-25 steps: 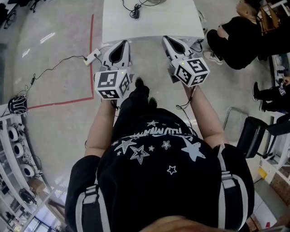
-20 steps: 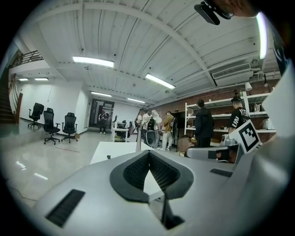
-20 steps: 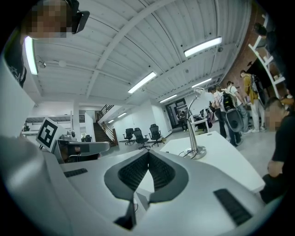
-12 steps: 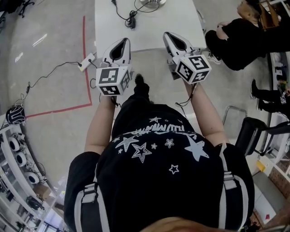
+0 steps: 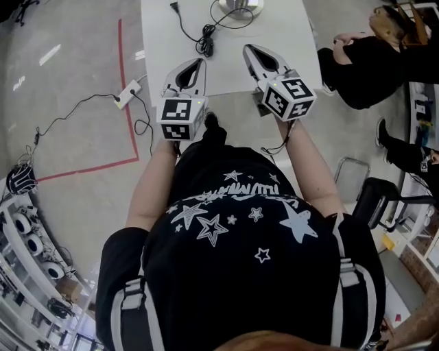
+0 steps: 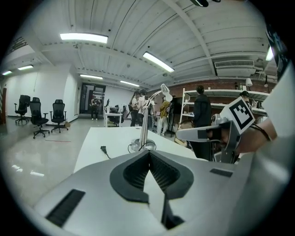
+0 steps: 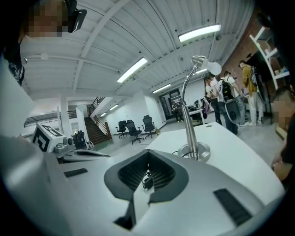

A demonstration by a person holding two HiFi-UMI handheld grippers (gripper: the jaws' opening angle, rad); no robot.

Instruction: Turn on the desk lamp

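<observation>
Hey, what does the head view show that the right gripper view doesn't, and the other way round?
Only the head view: the power strip and red tape on the floor.
Only the right gripper view: the lamp head, office chairs and stairs.
Both: the lamp base, the table and the left gripper.

Lamp base on table far edge; cable left, nearer.
</observation>
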